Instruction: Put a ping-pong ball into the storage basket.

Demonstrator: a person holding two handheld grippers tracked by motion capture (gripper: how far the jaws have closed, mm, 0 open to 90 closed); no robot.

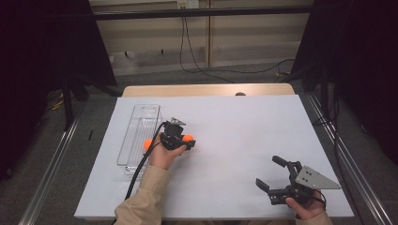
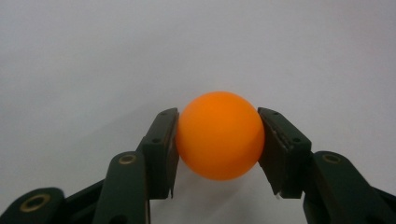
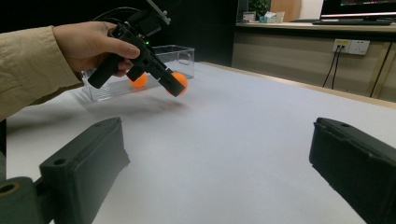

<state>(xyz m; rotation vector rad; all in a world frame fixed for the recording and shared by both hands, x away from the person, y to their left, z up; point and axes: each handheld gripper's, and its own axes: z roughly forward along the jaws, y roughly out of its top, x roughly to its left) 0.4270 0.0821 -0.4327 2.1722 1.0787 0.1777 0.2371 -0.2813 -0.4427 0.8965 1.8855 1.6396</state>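
An orange ball (image 2: pixel 219 135) sits between the two black jaws of my left gripper (image 2: pixel 218 140), and both pads press on its sides. From above, that gripper (image 1: pixel 188 139) hovers over the white table left of centre, the ball (image 1: pixel 188 138) at its tip. A second orange ball (image 1: pixel 148 144) lies in the clear plastic tray (image 1: pixel 136 122) just left of the hand; it is also seen as the second ball (image 3: pixel 138 80) in the right gripper view. My right gripper (image 1: pixel 271 173) rests near the front right edge with its jaws wide apart and nothing between them.
The white table sheet (image 1: pixel 244 136) spreads between the two grippers. Black cables trail from each gripper toward the front edge. Metal rails run along both table sides, and a wooden strip (image 1: pixel 206 89) borders the far edge.
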